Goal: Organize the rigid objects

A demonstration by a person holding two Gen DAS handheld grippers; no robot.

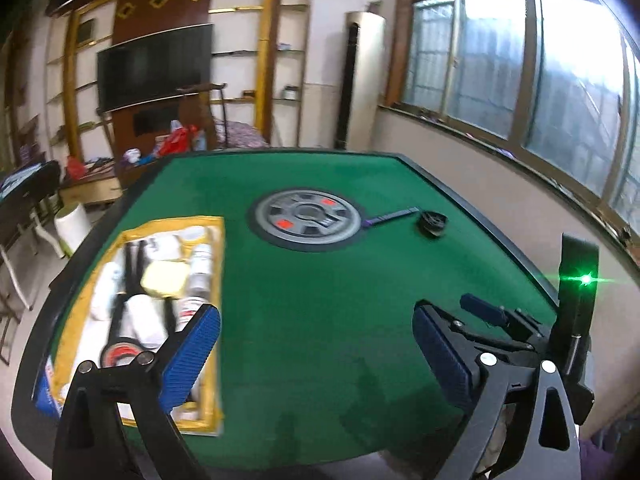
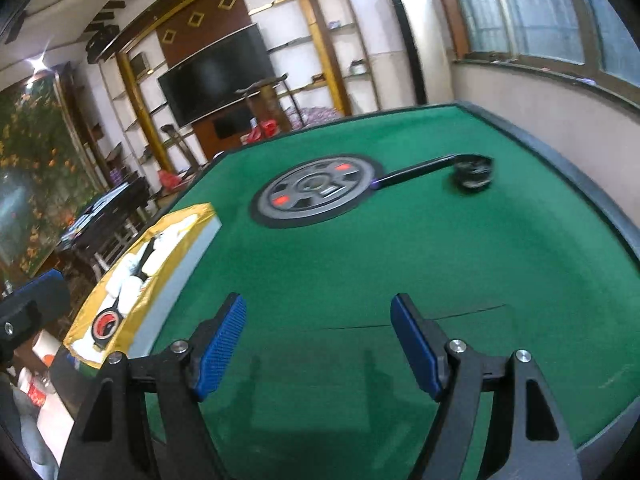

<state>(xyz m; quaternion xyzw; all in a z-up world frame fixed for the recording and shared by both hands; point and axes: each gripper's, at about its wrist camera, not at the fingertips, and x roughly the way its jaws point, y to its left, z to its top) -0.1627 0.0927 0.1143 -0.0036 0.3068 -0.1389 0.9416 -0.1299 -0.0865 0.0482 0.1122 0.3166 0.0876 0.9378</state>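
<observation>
Plainly, left gripper (image 1: 316, 344) gapes wide over the green table (image 1: 320, 280), empty; right gripper (image 2: 318, 344) likewise parted, holding nothing.

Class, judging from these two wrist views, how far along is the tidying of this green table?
Done: the yellow-rimmed box already holds bottles and other items. In hand: nothing; the left gripper and right gripper are both open and empty. Left: the black long-handled tool lies loose on the green table beside the round centre panel.

Home living room: television (image 1: 154, 66), shelves (image 1: 236, 52)
</observation>
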